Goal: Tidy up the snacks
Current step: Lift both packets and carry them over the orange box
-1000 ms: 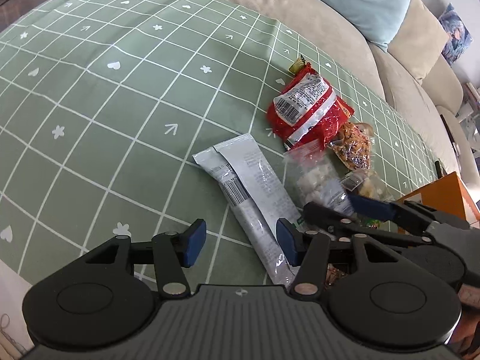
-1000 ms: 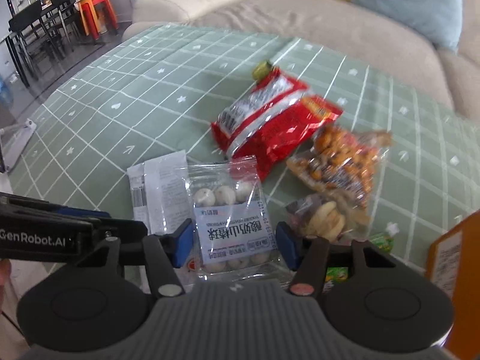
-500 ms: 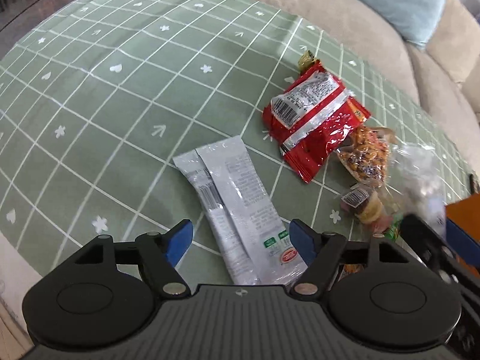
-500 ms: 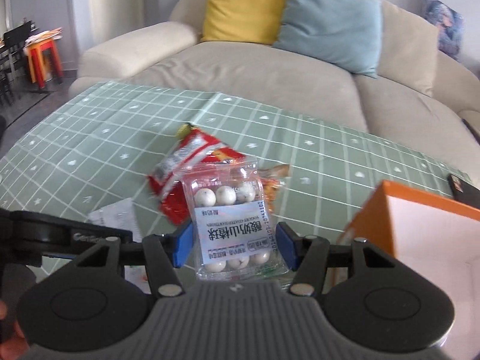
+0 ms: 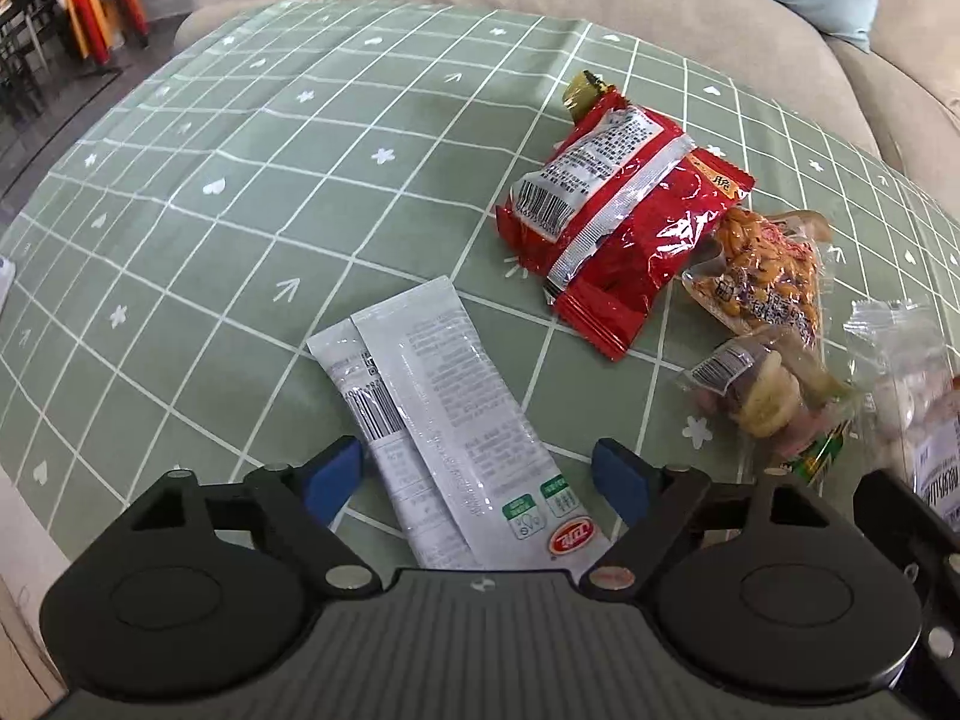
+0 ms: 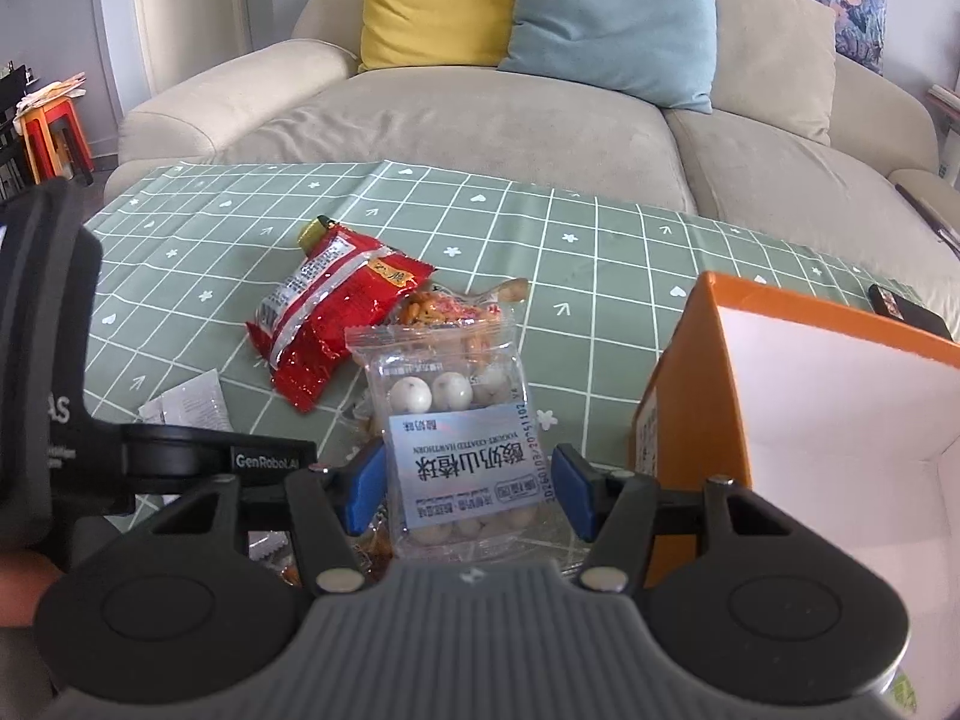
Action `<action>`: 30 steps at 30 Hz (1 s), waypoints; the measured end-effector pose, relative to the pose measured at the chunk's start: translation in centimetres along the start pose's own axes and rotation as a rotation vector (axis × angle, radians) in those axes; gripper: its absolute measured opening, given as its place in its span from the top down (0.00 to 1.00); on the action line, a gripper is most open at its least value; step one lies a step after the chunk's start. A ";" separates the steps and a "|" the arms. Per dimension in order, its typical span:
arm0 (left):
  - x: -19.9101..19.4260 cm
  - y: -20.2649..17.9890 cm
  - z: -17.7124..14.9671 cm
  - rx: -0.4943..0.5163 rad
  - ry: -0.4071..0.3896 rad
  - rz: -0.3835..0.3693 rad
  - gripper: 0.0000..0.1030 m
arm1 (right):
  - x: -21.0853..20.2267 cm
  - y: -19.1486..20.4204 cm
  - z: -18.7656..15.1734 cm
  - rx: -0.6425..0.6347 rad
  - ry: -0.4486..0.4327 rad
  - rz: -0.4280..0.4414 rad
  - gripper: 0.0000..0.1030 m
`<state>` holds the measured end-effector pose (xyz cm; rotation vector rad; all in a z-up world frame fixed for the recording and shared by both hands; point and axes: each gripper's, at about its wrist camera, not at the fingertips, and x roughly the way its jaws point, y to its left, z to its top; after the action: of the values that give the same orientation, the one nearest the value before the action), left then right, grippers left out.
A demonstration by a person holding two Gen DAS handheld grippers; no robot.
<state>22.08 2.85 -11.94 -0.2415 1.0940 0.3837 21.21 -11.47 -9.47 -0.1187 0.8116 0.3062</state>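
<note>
Two white sachets lie side by side on the green checked cloth. My left gripper hangs over their near end; its jaws are opening, with the sachets between them and untouched. A red bag, an orange nut pack and a small clear pack lie to the right. My right gripper is shut on a clear bag of white balls, held above the table. An open orange box stands just right of it. The red bag lies beyond.
A beige sofa with yellow and blue cushions runs behind the table. A small dark object lies on the cloth past the box. Red and orange stools stand far left. The table's near edge is under my left gripper.
My left gripper's jaws have spread wide and it has shifted over the white sachets. My right gripper has lifted the bag of white balls off the table, and the orange box has come into view.
</note>
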 end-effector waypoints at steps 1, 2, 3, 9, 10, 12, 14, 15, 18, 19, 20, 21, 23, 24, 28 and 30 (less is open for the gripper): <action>-0.2 0.1 0.0 0.010 -0.012 -0.002 0.25 | 0.0 0.0 -0.1 -0.001 -0.001 0.000 0.45; -0.4 0.2 0.0 0.019 -0.020 -0.010 0.28 | 0.0 0.0 -0.1 0.000 0.000 0.000 0.45; -0.4 0.4 0.0 0.028 -0.017 -0.016 0.30 | 0.0 -0.1 -0.1 0.004 0.001 0.002 0.45; -0.6 1.5 -0.3 0.045 -0.041 -0.074 0.37 | -0.4 -0.1 0.0 0.020 -0.007 0.010 0.45; -0.7 1.8 -0.4 0.039 -0.046 -0.090 0.38 | -0.6 -0.2 0.0 0.021 -0.012 0.011 0.45; -1.1 2.6 -0.6 0.016 -0.053 -0.119 0.38 | -1.0 -0.1 0.0 0.019 -0.024 0.015 0.45; -1.8 3.2 -0.7 0.007 -0.066 -0.124 0.38 | -1.5 0.0 -0.1 0.015 -0.036 0.018 0.45; -2.2 3.5 -0.7 0.006 -0.078 -0.127 0.38 | -1.8 0.1 -0.1 0.014 -0.042 0.020 0.45; -3.8 4.1 -0.6 0.003 -0.117 -0.146 0.38 | -2.6 0.3 0.1 0.015 -0.061 0.029 0.45; -4.4 4.3 -0.6 0.002 -0.128 -0.154 0.38 | -2.9 0.3 0.1 0.017 -0.067 0.033 0.45; -5.0 4.4 -0.5 0.002 -0.138 -0.163 0.38 | -3.3 0.3 0.2 0.019 -0.074 0.037 0.45; -5.5 4.6 -0.4 0.003 -0.149 -0.171 0.38 | -3.7 0.3 0.3 0.022 -0.081 0.040 0.45; -6.9 4.7 -0.4 0.009 -0.178 -0.194 0.38 | -4.6 0.4 0.6 0.025 -0.096 0.044 0.45; -7.6 4.7 -0.4 0.015 -0.193 -0.206 0.38 | -5.1 0.3 0.7 0.027 -0.104 0.042 0.45; -10.5 4.3 -0.4 0.046 -0.241 -0.262 0.38 | -7.1 0.0 1.0 0.030 -0.131 0.031 0.45; -11.9 3.8 -0.4 0.066 -0.261 -0.290 0.38 | -7.9 -0.3 1.1 0.035 -0.135 0.017 0.45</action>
<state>15.39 3.96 -1.49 -0.2790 0.7990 0.1145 16.94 -13.32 -2.93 -0.0572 0.6840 0.3124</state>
